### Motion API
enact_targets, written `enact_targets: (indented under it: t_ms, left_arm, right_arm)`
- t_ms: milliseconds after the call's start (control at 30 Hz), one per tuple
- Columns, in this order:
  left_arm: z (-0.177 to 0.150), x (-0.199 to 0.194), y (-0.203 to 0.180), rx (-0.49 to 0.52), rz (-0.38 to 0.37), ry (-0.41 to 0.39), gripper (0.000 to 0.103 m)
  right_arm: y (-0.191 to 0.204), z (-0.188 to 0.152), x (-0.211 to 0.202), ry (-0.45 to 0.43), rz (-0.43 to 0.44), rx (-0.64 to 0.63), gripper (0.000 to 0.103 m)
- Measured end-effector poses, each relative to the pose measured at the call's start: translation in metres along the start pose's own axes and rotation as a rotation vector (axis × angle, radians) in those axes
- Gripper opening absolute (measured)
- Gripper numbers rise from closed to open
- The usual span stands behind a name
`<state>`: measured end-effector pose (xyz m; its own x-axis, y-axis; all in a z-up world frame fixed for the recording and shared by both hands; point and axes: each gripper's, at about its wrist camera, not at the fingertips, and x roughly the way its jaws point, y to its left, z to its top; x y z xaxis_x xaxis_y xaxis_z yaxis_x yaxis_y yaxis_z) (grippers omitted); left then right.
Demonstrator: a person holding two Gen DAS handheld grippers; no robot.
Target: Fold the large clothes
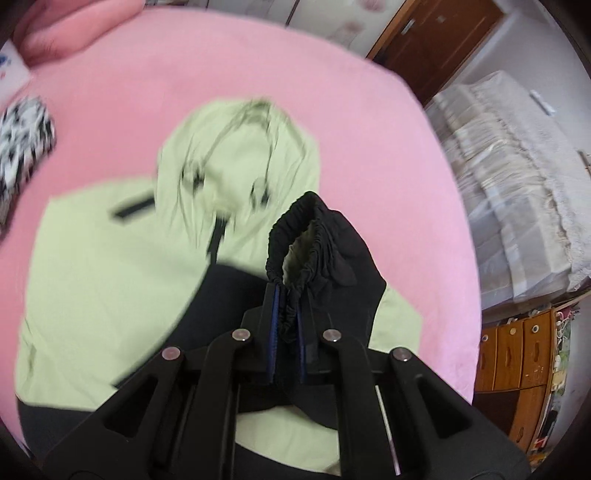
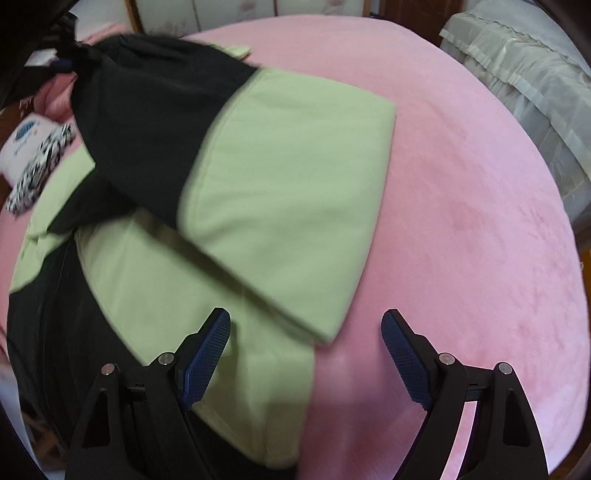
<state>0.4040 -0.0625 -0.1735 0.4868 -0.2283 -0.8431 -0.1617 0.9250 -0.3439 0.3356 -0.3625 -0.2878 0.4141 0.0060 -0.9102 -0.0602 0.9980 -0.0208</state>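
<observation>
A pale green and black hooded jacket [image 1: 92,266] lies spread on the pink bed cover [image 1: 332,92], hood toward the far side. My left gripper [image 1: 287,295] is shut on the black elastic cuff [image 1: 295,236] of a sleeve, lifted above the jacket body. In the right wrist view that raised sleeve [image 2: 288,177] stretches from the upper left across the jacket, green near me and black toward the cuff. My right gripper [image 2: 306,321] stands open just above the sleeve's near green edge and the pink cover, with nothing pressed between its pads.
A black-and-white patterned item [image 1: 22,144] lies at the bed's left side beside pink pillows [image 1: 66,29]. A second bed with a pale cover [image 1: 517,177] stands to the right, with a wooden drawer unit [image 1: 517,354] and a brown door [image 1: 436,40] behind.
</observation>
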Motion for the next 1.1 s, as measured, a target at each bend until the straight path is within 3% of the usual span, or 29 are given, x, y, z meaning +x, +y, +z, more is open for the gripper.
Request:
enact_targets:
  t_ms: [33, 133, 167, 267, 333, 500, 633, 700, 967, 1100]
  left_arm:
    - [0.008, -0.015, 0.005, 0.002, -0.002, -0.028, 0.006]
    - [0.034, -0.043, 0.012, 0.000, 0.015, -0.100, 0.006]
    - [0.042, -0.051, 0.020, -0.002, 0.028, -0.118, 0.006]
    - [0.054, -0.063, 0.042, -0.014, 0.087, -0.143, 0.006]
    - [0.058, -0.064, 0.064, -0.026, 0.141, -0.137, 0.006]
    - [0.045, -0.049, 0.135, -0.098, 0.251, -0.069, 0.006]
    - [0.023, -0.026, 0.186, -0.198, 0.262, 0.001, 0.006]
    - [0.012, -0.012, 0.203, -0.190, 0.290, 0.016, 0.006]
    - [-0.032, 0.030, 0.231, -0.173, 0.353, 0.112, 0.006]
    - [-0.040, 0.046, 0.224, -0.081, 0.432, 0.126, 0.006]
  right_arm:
    - [0.002, 0.004, 0.003, -0.023, -0.011, -0.003, 0.083]
    - [0.006, 0.016, 0.012, -0.077, -0.070, -0.010, 0.064]
    - [0.006, 0.019, 0.013, -0.086, -0.076, -0.011, 0.061]
    - [0.008, 0.025, 0.010, -0.133, -0.072, -0.003, 0.052]
    - [0.011, 0.026, 0.008, -0.152, -0.070, -0.019, 0.038]
    - [0.014, 0.029, 0.017, -0.132, -0.064, -0.038, 0.037]
    - [0.021, 0.036, 0.019, -0.131, -0.024, -0.068, 0.019]
    - [0.025, 0.039, 0.018, -0.135, -0.017, -0.087, 0.018]
    - [0.019, 0.022, 0.010, -0.051, 0.026, 0.050, 0.017]
    - [0.015, 0.014, 0.016, 0.016, 0.055, 0.101, 0.016]
